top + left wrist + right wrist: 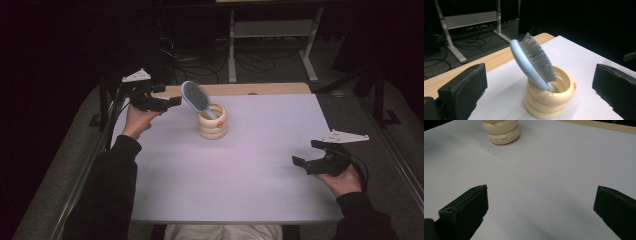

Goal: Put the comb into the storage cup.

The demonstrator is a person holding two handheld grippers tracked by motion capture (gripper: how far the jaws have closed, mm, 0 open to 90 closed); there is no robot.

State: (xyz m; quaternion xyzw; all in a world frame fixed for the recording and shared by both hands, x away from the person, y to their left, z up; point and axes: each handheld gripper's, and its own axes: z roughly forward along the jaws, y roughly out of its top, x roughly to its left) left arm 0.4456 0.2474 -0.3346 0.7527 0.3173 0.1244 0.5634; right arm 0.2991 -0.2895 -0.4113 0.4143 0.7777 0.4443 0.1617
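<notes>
Hairbrush (531,63) in pale blue stands handle-down in a cream ribbed holder (549,100), its bristled head leaning out over the rim toward the left gripper (170,101). A small orange dot shows on the holder's side. Nothing lies between the left jaws and the brush; only the bare white tabletop (250,175) and a strip of wooden edge (260,89) surround the holder, with a metal frame and loose cables on the dark floor beyond. The left gripper hovers with its jaws spread wide, the brush head just ahead of them and centred in the gap, not touching either pad. The right gripper (312,152), jaws also spread and holding nothing, hangs low over the table well apart from the holder (501,131), which sits far ahead of its left jaw.
</notes>
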